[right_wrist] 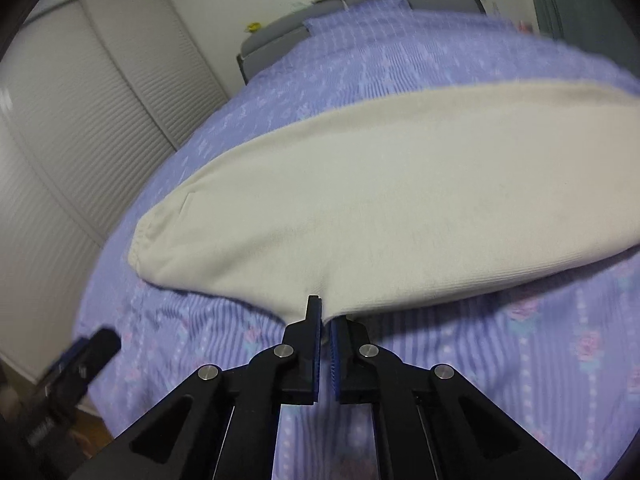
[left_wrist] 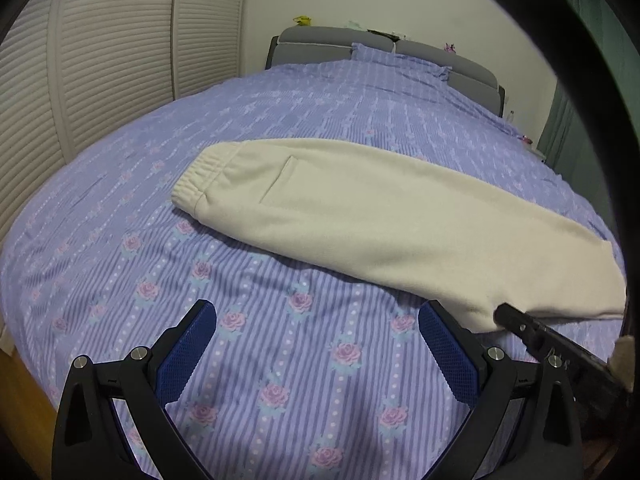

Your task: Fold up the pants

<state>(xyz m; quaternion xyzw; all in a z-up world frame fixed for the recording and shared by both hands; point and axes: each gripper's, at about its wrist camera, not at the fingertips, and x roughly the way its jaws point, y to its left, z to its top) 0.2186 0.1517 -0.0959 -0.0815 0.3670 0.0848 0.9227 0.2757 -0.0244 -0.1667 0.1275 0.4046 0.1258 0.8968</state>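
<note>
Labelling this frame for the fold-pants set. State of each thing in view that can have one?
cream sweatpants: folded lengthwise, lying flat across the bed, near edge pinched by the right gripper
right gripper: shut on the pants' near edge
left gripper: open, empty, over bare bedspread
floral bedspread: spread over the bed, lightly wrinkled
louvred closet doors: closed
</note>
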